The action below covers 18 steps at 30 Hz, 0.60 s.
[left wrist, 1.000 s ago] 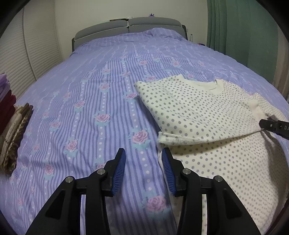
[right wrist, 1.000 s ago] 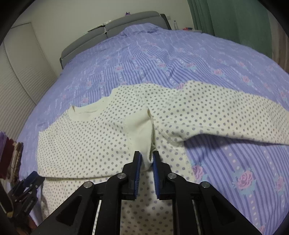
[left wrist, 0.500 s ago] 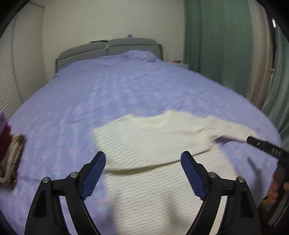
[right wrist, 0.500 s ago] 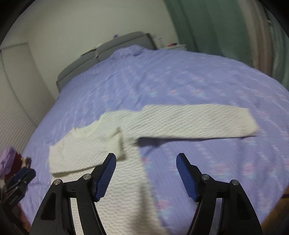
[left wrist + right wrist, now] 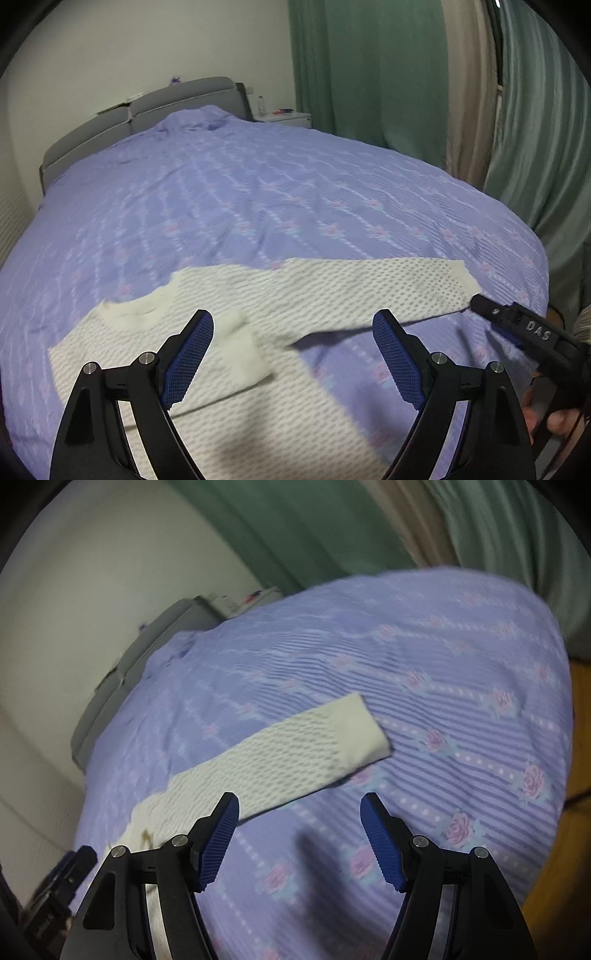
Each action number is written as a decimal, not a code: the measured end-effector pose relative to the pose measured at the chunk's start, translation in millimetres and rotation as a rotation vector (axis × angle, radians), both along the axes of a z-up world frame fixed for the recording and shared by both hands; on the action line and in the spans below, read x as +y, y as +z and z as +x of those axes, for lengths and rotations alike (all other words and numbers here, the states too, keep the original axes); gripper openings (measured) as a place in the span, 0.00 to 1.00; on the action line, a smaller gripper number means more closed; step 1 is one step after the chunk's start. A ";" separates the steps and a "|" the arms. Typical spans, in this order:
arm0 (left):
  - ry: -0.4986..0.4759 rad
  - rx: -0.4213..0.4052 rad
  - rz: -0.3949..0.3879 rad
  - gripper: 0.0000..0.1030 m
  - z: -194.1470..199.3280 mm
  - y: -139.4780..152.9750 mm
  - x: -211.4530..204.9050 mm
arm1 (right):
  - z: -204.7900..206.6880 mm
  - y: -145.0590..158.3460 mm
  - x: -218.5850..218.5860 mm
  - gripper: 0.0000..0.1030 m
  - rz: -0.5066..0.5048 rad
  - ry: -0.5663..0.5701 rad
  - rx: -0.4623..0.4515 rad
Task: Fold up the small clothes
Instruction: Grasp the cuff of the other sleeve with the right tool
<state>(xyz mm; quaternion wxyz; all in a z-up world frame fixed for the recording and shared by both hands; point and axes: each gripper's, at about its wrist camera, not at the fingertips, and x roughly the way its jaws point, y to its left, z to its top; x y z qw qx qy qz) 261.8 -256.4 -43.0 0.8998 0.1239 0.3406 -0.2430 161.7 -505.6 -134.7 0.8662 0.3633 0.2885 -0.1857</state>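
Note:
A cream sweater with grey dots (image 5: 295, 302) lies flat on the bed, its left sleeve folded across the chest with the cuff (image 5: 240, 354) near the middle. Its right sleeve (image 5: 295, 753) stretches out to the right, ending in a plain cuff (image 5: 362, 731). My left gripper (image 5: 293, 362) is open and empty above the sweater's body. My right gripper (image 5: 301, 842) is open and empty, hovering just short of the outstretched sleeve; in the left wrist view its fingertips (image 5: 480, 302) sit by that sleeve's cuff.
The bed carries a purple striped cover with roses (image 5: 258, 192) and has a grey headboard (image 5: 147, 110). Green curtains (image 5: 369, 74) hang on the right. A white nightstand (image 5: 284, 118) stands by the headboard. Wooden floor (image 5: 569, 812) shows past the bed's right edge.
My right gripper let go of the folded sleeve cuff, opened wide and swung right toward the outstretched sleeve. My left gripper opened wider and rose and turned right over the sweater.

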 end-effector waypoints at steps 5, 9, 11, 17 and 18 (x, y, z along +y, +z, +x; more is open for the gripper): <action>-0.010 -0.002 0.039 0.86 10.4 -3.5 -29.0 | 9.7 -26.3 -24.2 0.62 0.111 -0.039 -0.006; 0.002 0.026 0.026 0.86 17.7 -6.0 -34.9 | 24.7 -45.8 -34.2 0.56 0.168 -0.038 -0.008; 0.004 0.030 0.027 0.86 18.9 -7.4 -36.5 | 29.1 -51.3 -37.8 0.56 0.178 -0.051 -0.031; 0.022 0.041 0.022 0.86 16.6 -9.6 -24.6 | 37.6 -53.4 -48.8 0.25 0.158 -0.079 -0.027; 0.030 0.034 0.021 0.86 15.7 -8.7 -18.3 | 37.5 -52.7 -50.8 0.25 0.160 -0.082 -0.025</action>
